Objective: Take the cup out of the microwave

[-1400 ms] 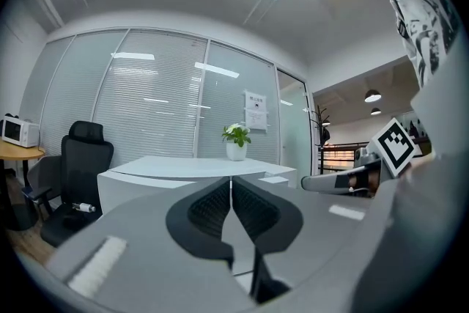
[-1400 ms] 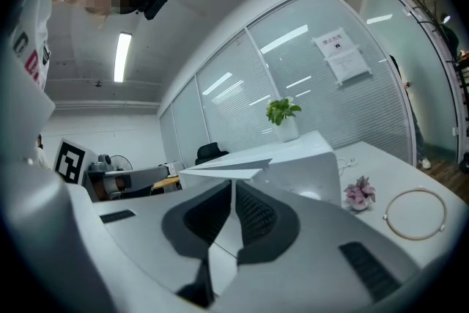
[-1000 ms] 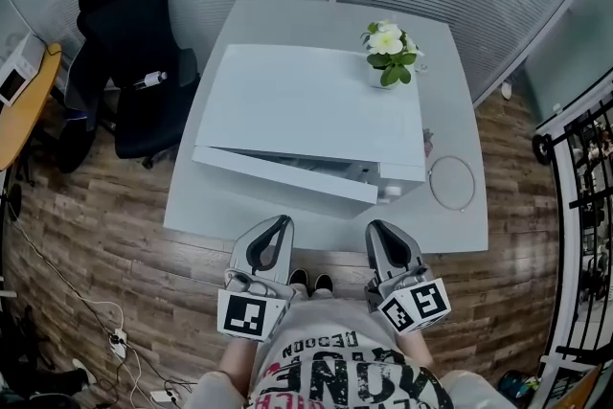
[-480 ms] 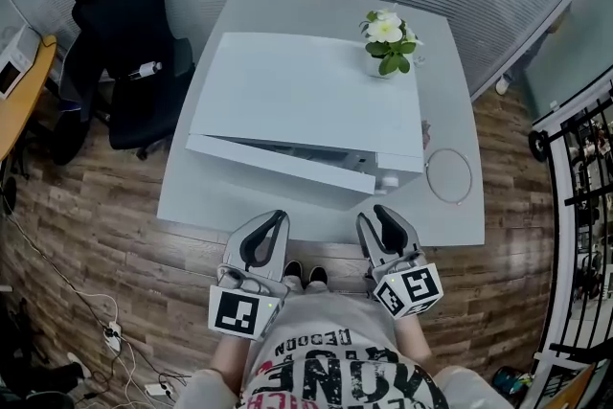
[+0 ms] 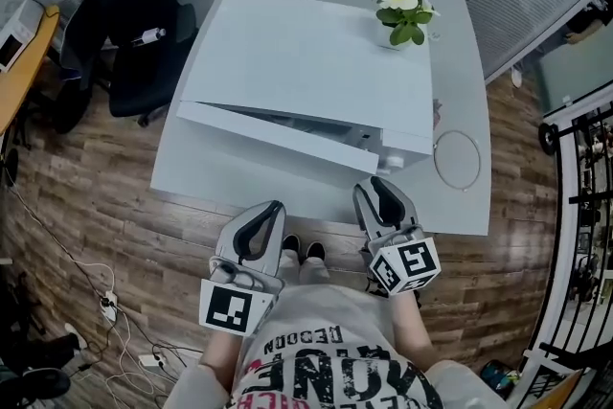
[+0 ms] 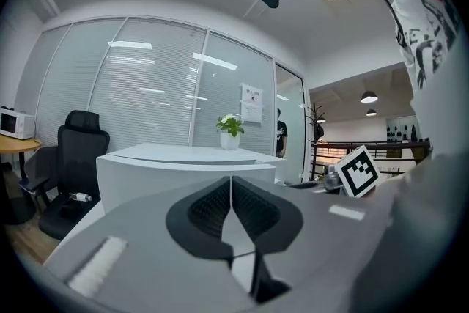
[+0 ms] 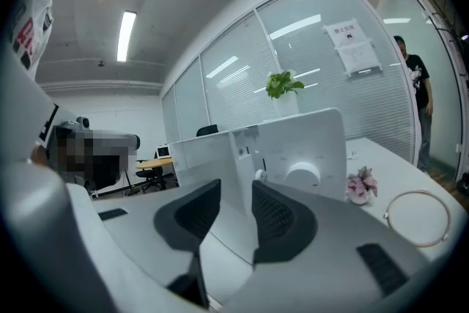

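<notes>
A white microwave (image 5: 306, 72) stands on the white table (image 5: 460, 206), its door (image 5: 278, 137) swung a little ajar at the front. The cup is hidden in every view. My left gripper (image 5: 275, 206) is held in front of the table's near edge, below the door's middle, jaws pressed together and empty (image 6: 231, 179). My right gripper (image 5: 378, 187) is at the table edge below the microwave's control side, jaws apart with nothing between them (image 7: 236, 187). In the right gripper view the door edge and a round dial (image 7: 302, 174) lie just ahead.
A potted plant (image 5: 402, 5) stands on the microwave's back right corner. A thin ring (image 5: 458, 158) and a small pink flower (image 7: 359, 185) lie on the table right of the microwave. A black office chair (image 5: 134, 14) stands left of the table. Cables (image 5: 105, 302) run over the wooden floor.
The right gripper has sunk a little and now overlaps the table's front edge. The left gripper has hardly moved. The microwave door stays ajar as before.
</notes>
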### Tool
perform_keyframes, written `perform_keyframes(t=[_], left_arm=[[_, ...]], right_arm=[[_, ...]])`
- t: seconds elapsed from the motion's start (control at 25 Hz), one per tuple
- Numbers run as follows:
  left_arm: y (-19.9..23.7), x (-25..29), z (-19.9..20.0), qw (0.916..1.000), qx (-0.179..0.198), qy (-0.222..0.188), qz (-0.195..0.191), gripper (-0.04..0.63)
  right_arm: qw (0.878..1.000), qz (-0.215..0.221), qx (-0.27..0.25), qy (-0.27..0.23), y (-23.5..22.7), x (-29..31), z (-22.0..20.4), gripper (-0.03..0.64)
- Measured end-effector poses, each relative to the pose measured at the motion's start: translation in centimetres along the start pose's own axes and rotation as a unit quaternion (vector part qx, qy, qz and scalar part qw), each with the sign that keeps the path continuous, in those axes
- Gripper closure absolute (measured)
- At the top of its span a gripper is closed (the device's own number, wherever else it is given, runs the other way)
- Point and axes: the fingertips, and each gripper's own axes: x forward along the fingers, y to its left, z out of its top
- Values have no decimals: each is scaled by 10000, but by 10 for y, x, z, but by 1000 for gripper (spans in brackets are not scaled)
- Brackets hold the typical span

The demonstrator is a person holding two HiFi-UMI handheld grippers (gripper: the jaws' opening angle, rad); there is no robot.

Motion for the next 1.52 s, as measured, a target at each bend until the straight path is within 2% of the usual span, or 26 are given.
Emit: perform_keyframes(t=[0.12,0.4,0.52,0.76,1.24,1.52], left_arm=[[-3,-2,-1,10000,47,-20,51,581],[-7,-8,7,9989,170,-367,232,580],[-8,-13,1,9991,68,-168,376,580],[-13,-20,3,9981,118,-177,582,580],[-3,-53,2,9935,174,-213,1109,580],[13,-72,3,9917,150,-279,1244,580]], right_arm=[[10000,81,49,-2,0,4,-5,512],[9998,202,79,-6,2,8,-8,512],[9996,249,130,-24,5,6,-8,512],[9987,462,232,-9,17,-3,-13,512],[9938,1064,281,173,65,-33,-29,512],[9896,1374,337,274,102,-47,-39,512]])
